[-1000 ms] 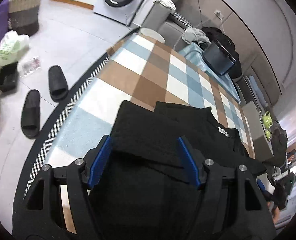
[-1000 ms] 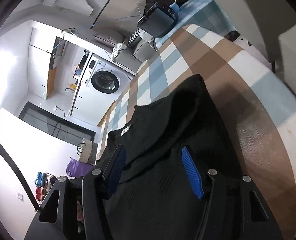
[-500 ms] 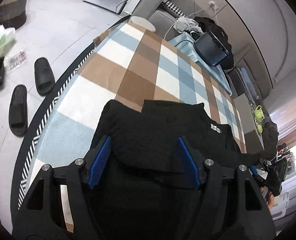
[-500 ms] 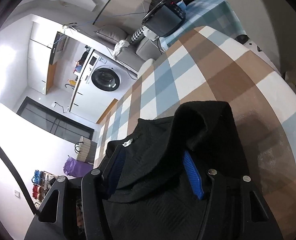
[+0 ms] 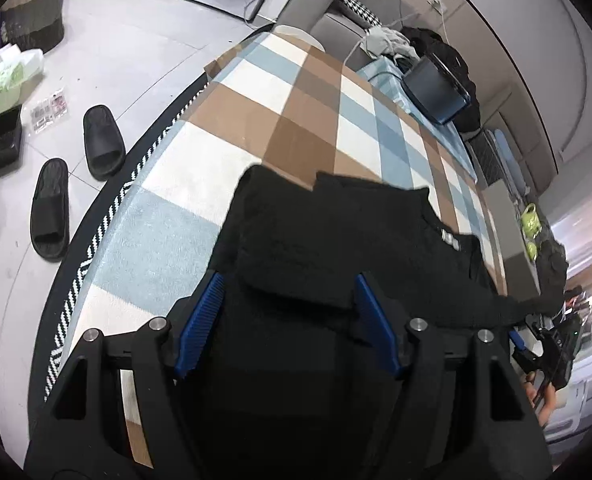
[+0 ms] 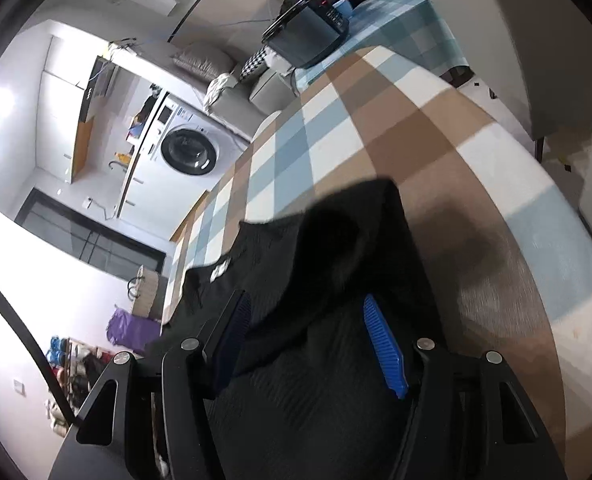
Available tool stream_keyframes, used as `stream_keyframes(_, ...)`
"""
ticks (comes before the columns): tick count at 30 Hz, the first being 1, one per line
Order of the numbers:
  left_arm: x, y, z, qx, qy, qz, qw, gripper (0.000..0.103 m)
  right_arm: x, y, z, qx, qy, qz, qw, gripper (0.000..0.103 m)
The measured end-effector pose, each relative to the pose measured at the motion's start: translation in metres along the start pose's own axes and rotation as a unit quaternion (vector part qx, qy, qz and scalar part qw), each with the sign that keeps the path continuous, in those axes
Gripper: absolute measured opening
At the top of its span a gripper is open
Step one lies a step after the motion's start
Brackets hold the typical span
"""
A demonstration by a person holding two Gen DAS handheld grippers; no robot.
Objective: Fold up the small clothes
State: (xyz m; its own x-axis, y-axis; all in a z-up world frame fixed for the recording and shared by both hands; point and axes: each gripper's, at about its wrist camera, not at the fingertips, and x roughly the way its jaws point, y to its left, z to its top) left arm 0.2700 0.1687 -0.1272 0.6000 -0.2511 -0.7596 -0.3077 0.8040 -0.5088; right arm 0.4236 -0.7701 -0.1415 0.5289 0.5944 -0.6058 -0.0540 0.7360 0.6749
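Over the last second both grippers have drawn back slightly from the black knitted garment (image 5: 348, 240), lying partly folded on the brown, blue and white checked cloth (image 5: 296, 120); left gripper (image 5: 287, 320) and right gripper (image 6: 308, 340) hover wide open, holding nothing.

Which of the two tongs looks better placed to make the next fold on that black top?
Probably the right tongs: a raised, unflattened flap of the black top stands just ahead of them. The left tongs face cloth lying flat.
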Motion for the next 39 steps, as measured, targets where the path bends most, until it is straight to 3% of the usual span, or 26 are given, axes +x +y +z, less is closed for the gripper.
stream_keyframes(3, 0.003, -0.002, 0.008, -0.005, -0.004, -0.003, 1.0000, 0.065, 0.009, 0.007, 0.012, -0.001, -0.005, 0.024, 1.000, 0.060)
stream_keyframes(9, 0.008, -0.023, 0.033, 0.012, -0.032, -0.056, 0.9979, 0.065, 0.024, 0.033, 0.032, -0.040, -0.007, 0.075, 0.996, 0.060)
stream_keyframes(13, 0.010, -0.029, 0.058, -0.002, -0.057, -0.068, 0.9960, 0.065, 0.037, 0.039, 0.056, -0.034, -0.022, 0.091, 0.995, 0.060)
stream_keyframes(15, 0.010, -0.024, 0.068, -0.022, -0.076, -0.078, 0.9938, 0.065, 0.036, 0.038, 0.065, -0.029, -0.048, 0.079, 0.995, 0.060)
stream_keyframes(18, 0.009, -0.021, 0.077, -0.025, -0.102, -0.037, 0.9938, 0.065, 0.040, 0.028, 0.077, 0.001, -0.055, 0.035, 0.998, 0.060)
stream_keyframes(30, 0.020, -0.023, 0.064, 0.024, -0.083, 0.039, 0.9955, 0.065, 0.016, 0.029, 0.052, -0.089, -0.027, -0.078, 0.993, 0.061)
stream_keyframes(39, 0.047, -0.025, 0.067, 0.052, -0.054, 0.080, 0.9940, 0.065, 0.039, 0.017, 0.057, -0.111, 0.005, -0.125, 0.986, 0.061)
